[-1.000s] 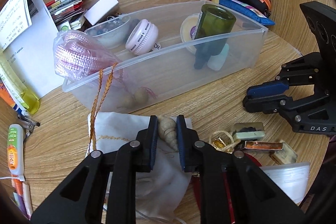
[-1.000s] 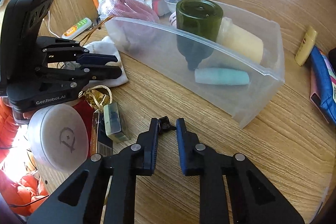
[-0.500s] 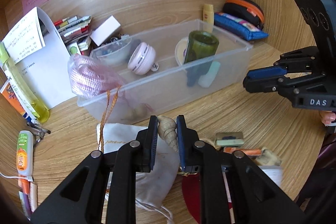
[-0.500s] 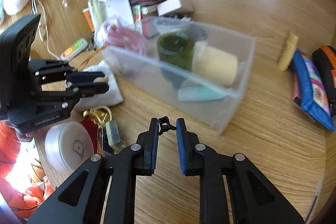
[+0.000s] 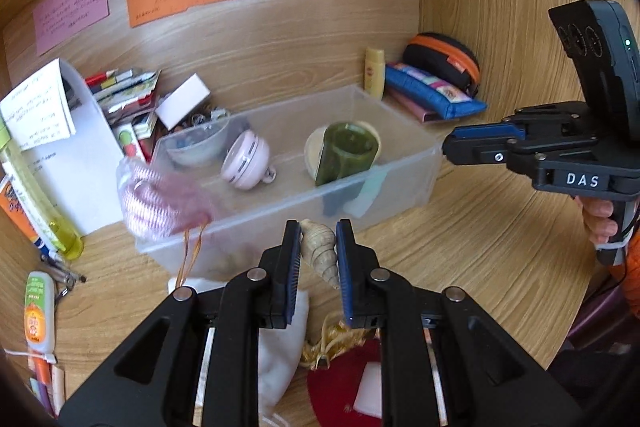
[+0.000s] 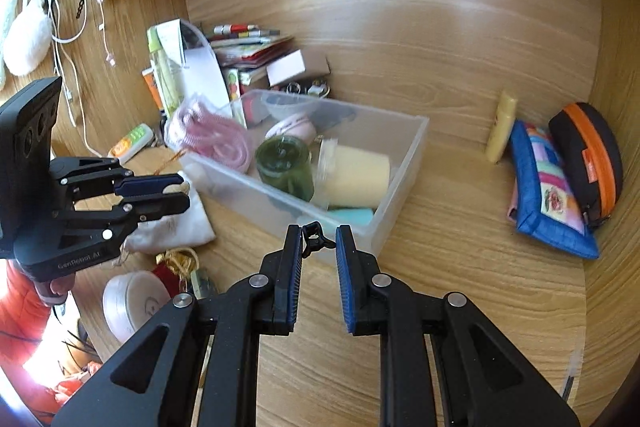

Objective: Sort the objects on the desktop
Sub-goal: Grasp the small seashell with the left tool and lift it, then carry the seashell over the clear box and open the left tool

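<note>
Left gripper [image 5: 318,251] clamps shell [image 5: 320,251], right gripper [image 6: 318,247] clamps clip [image 6: 314,231], above bin [image 5: 400,167] rim

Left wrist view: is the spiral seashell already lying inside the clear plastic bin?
No, the spiral seashell is clamped in the left gripper, held in front of the clear plastic bin.

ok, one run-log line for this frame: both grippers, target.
left gripper: shut on spiral shell | right gripper: shut on small black clip | clear bin: ahead, holds green jar
</note>
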`<state>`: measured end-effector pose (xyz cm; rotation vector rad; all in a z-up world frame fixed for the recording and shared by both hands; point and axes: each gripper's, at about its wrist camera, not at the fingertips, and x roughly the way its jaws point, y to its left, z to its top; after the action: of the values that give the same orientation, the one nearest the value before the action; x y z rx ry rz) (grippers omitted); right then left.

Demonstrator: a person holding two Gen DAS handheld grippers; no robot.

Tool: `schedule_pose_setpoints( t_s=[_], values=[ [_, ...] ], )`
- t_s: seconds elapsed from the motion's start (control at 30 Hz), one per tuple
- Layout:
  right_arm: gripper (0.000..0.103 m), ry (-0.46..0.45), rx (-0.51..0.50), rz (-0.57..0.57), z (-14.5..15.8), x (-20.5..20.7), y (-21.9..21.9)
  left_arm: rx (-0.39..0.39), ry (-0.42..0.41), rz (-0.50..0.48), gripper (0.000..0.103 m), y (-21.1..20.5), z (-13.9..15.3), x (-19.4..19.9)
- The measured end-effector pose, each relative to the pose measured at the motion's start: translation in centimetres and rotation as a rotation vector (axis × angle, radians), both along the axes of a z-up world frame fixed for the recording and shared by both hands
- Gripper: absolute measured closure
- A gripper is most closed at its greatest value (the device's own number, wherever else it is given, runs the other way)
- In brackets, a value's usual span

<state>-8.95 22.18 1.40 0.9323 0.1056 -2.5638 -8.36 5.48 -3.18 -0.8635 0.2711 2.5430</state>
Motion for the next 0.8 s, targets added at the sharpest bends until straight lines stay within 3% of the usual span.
schedule_pose_setpoints(
  t_s=[0.23,0.47,0.8],
  values=[
    [0.088,0.047,-0.002,-0.014,1.2,-1.2,-0.2,0.056,-0.01,-0.007,0.086,-0.3,1.1,-1.8],
    [0.088,0.053,0.026,-0.013,1.3,-3.7,-1.1,0.046,0.035,0.021,0.086,-0.3,2.2,-3.3],
    [0.088,0.056,0.069,0.001,-0.5,-5.3,-1.7,0.051,-0.025,0.022,0.086,-0.3,0.2,-6.0]
  ],
)
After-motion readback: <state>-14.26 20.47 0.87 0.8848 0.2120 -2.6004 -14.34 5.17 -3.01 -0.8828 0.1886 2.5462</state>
